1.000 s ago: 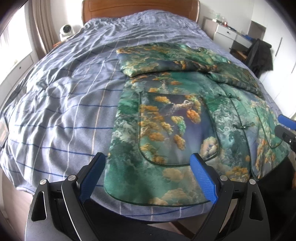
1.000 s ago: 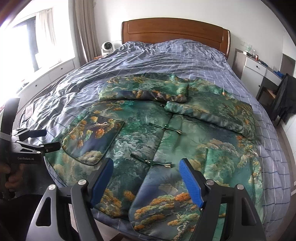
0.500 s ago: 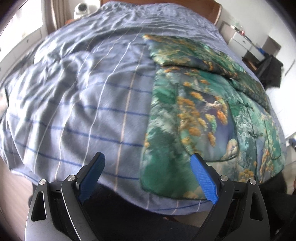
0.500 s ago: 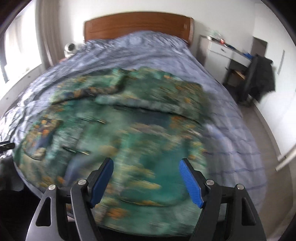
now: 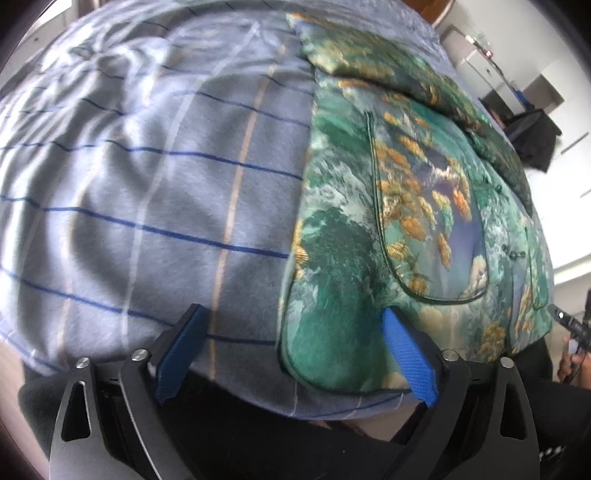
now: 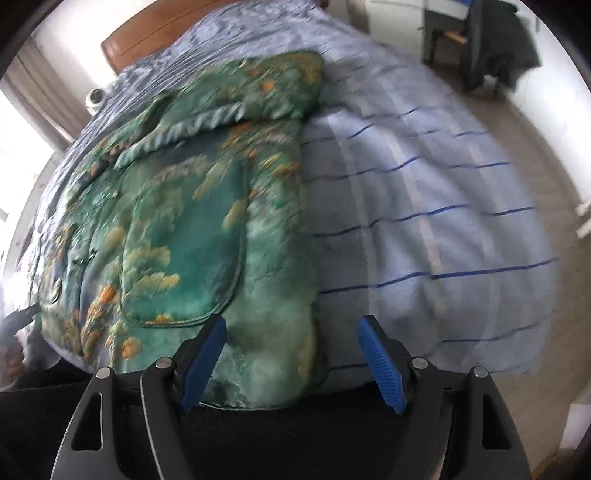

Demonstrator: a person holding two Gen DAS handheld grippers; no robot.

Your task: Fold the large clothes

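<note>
A large green jacket [image 5: 388, 206] with gold and orange print lies flat on the bed, sleeves folded across its top; it also shows in the right wrist view [image 6: 207, 206]. My left gripper [image 5: 295, 350] is open, its blue pads straddling the jacket's lower left hem corner [image 5: 325, 354]. My right gripper [image 6: 291, 354] is open, its pads straddling the jacket's lower right hem corner [image 6: 273, 369]. Neither holds any cloth. The right wrist view is motion-blurred.
The bed has a grey-blue striped duvet [image 5: 147, 192] and a wooden headboard [image 6: 155, 33]. A white cabinet [image 5: 480, 62] and a chair draped with dark clothing [image 6: 495, 40] stand to the right of the bed. The other hand shows at the edge [image 5: 570, 354].
Both grippers moved outward and down to the jacket's bottom corners: the left one toward the left hem, the right one toward the right hem. Both stayed open.
</note>
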